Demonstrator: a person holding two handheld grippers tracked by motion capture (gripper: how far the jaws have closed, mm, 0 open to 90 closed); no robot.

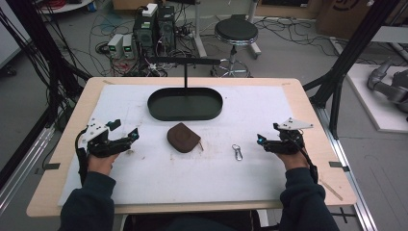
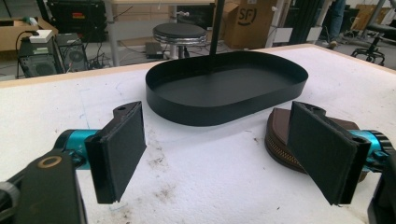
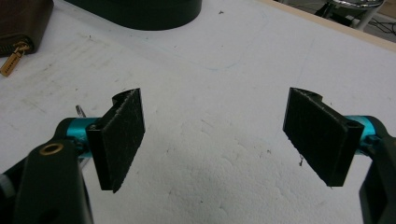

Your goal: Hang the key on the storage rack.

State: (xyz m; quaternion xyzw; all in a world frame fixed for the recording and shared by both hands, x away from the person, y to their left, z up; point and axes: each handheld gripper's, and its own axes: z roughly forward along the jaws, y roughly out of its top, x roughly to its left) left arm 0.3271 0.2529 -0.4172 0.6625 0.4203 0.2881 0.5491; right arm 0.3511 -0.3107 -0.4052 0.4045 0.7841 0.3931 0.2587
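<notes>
the left tool (image 1: 126, 133) rested on the white surface (image 1: 159, 178) with its jaws spread wide and empty, aimed toward the brown zip pouch (image 1: 183, 137) lying just to its right, in front of the black oval tray (image 1: 185, 104). a small metal carabiner clip (image 1: 236, 152) lay between the pouch and the right tool (image 1: 260, 141), which was also wide and empty; the left hand looked nearer the pouch, the right nearer the clip.

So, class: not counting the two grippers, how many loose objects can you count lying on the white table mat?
3. A black oval tray at the far middle, a brown zipped pouch just in front of it, and a small metal clip to the pouch's right. Nothing seems hidden.
</notes>
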